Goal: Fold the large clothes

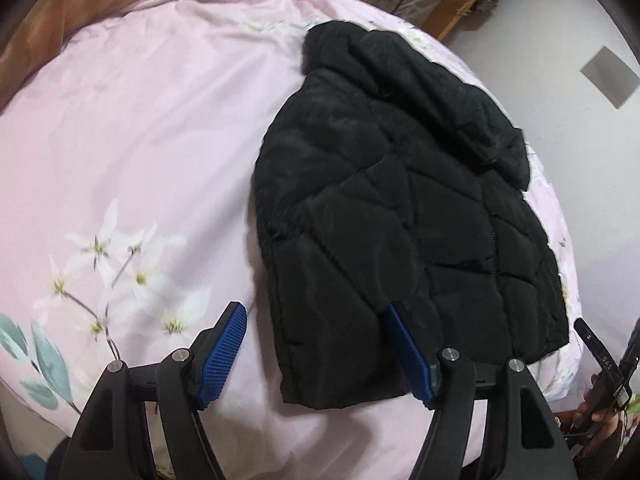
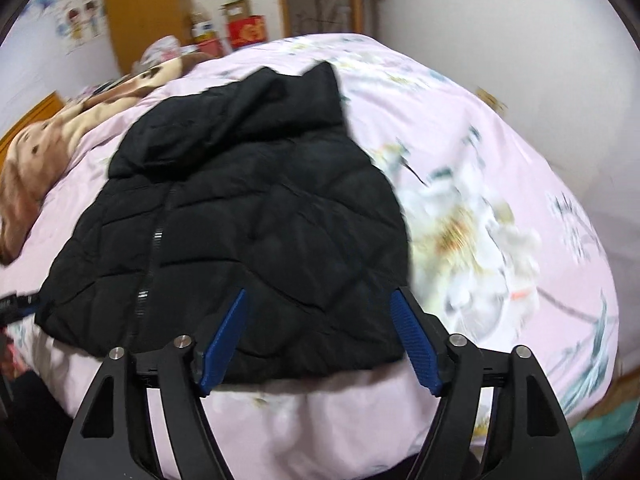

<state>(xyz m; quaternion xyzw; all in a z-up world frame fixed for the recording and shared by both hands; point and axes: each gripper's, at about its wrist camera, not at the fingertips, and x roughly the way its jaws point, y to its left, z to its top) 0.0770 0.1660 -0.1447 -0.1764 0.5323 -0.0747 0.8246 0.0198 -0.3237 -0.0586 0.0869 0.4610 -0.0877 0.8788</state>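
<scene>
- We saw no container, only a black quilted jacket [image 1: 400, 208] lying folded, zipped, on the pink floral bedspread [image 1: 140, 140]
- Our left gripper [image 1: 316, 320] and right gripper [image 2: 320, 308] stood wide open, holding nothing, above its hem

The jacket [image 1: 400, 208] is black quilted cloth with a faint sheen, its stitched seams puckered; its hood [image 1: 420, 92] looks softer and matt. The bedcover [image 1: 140, 140] is smooth pink cloth printed with white flowers. Each tool [image 1: 316, 320] [image 2: 320, 312] has matt black plastic arms, ribbed blue pads [image 1: 224, 356] and shiny metal pins [image 1: 180, 355].
</scene>
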